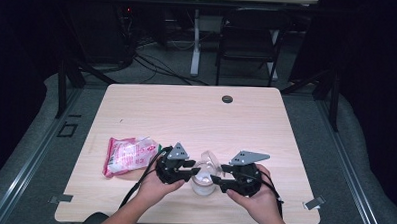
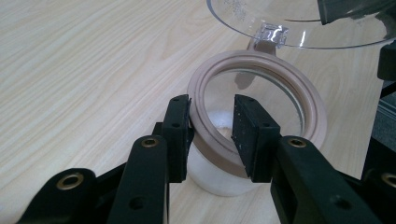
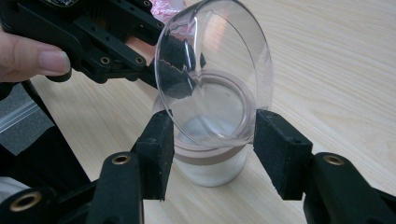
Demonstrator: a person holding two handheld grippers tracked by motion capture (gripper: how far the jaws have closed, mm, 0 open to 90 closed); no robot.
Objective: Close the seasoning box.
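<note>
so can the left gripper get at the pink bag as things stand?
Probably yes: the pink bag lies in the open beside the left gripper, nothing between, though its jaws now straddle the jar rim.

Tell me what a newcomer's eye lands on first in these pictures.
First, the small clear jar at the table's near edge, its hinged lid swung open, with both grippers crowding it. The left gripper straddles the jar's tan rim; the right gripper flanks the lid's lower edge. Left of them lies a crumpled pink-and-white packet.
</note>
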